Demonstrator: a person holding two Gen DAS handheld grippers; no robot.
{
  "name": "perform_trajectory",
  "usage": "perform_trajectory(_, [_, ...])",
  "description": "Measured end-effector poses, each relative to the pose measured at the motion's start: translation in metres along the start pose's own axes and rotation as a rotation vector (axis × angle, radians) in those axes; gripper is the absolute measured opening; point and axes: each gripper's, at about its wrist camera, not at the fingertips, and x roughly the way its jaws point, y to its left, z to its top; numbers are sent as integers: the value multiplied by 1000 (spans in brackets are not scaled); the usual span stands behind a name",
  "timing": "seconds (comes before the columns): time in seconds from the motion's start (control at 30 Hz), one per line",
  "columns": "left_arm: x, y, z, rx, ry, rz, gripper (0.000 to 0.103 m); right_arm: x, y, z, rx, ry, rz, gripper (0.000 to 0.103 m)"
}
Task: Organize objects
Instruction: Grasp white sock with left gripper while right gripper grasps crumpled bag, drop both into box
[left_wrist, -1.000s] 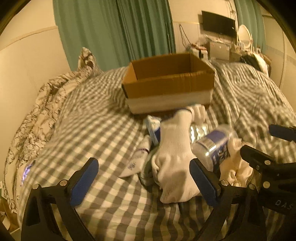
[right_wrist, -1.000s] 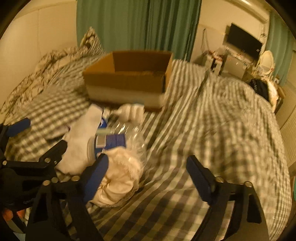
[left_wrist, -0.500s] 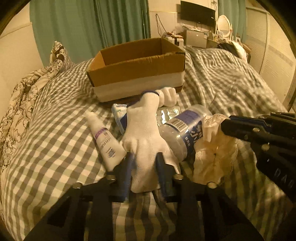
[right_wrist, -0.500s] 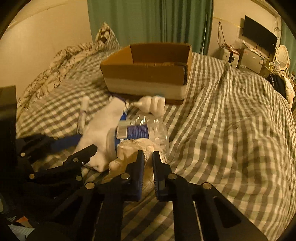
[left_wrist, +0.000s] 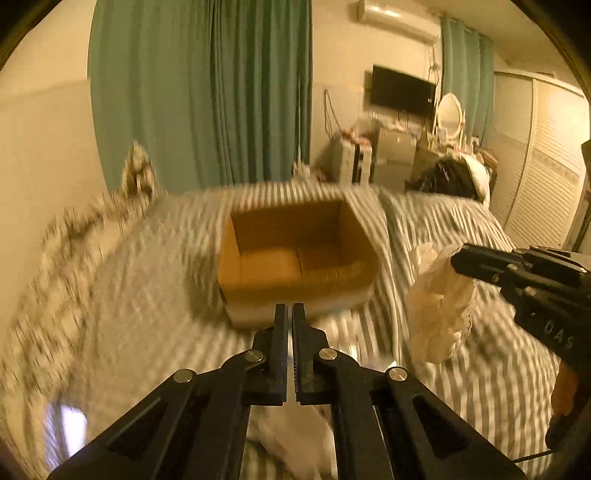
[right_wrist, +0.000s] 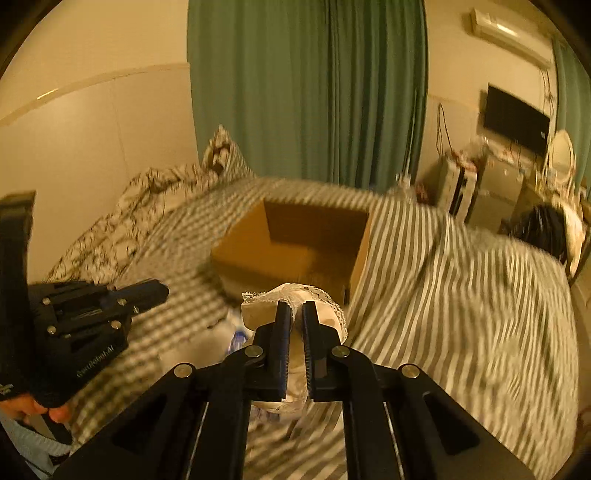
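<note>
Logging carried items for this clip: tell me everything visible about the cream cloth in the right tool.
The cream cloth looks like thin, soft, crumpled fabric with a lace-like scalloped edge. It is pinched in the right tool, lifted off the checked bedding and hanging bunched below the pads, short of the open cardboard box. Nothing else visibly touches it.

both grippers raised, jaws drawn close

the left gripper (left_wrist: 290, 314) has its jaws nearly together with a thin slit between them; white fabric hangs below the fingers, though whether it is pinched is unclear. the right gripper (right_wrist: 296, 314) has its jaws pressed in on a cream lace-edged cloth (right_wrist: 295, 295). in the right wrist view, a hand (right_wrist: 35, 406) grips the left gripper's handle from below.
</note>
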Motion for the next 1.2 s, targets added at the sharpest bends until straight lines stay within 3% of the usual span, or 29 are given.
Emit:
perform_trajectory(0.17, [10, 3, 41, 17, -11, -18, 2, 9, -7, 47, -16, -50, 5, 6])
perform_trajectory(0.37, [53, -3, -8, 62, 138, 21, 10, 34, -14, 34, -24, 0, 21, 6])
perform_trajectory(0.4, [63, -4, -23, 64, 183, 22, 17, 37, -16, 29, -27, 13, 20, 7])
perform_trajectory(0.47, [73, -6, -47, 57, 237, 20, 44, 46, -21, 19, -31, 38, 15, 7])
perform_trajectory(0.5, [78, -6, -59, 55, 264, 23, 67, 50, -24, 16, -29, 49, 16, 7])
perform_trajectory(0.53, [81, -7, -72, 55, 281, 31, 72, 52, -26, 11, -27, 53, 19, 7])
perform_trajectory(0.63, [92, -10, -101, 41, 365, 18, 72, 57, -34, 6, -14, 65, 34, 7])
perform_trajectory(0.77, [97, -10, -114, -13, 414, -61, 72, 61, -39, 1, 4, 73, 60, 7])
perform_trajectory(0.8, [98, -12, -115, -12, 426, -73, 68, 62, -39, 0, 5, 75, 66, 7])
perform_trajectory(0.83, [98, -14, -115, -5, 434, -83, 49, 61, -39, -1, 7, 79, 68, 7])
perform_trajectory(0.9, [96, -21, -113, 34, 436, -59, 41, 58, -39, -1, 5, 76, 82, 7])
perform_trajectory(1.03, [85, -19, -87, 9, 414, -74, 37, 48, -40, 8, 2, 49, 98, 7])
perform_trajectory(1.2, [63, -13, -14, 27, 264, -84, 37, 36, -44, 40, -36, -7, 81, 7])
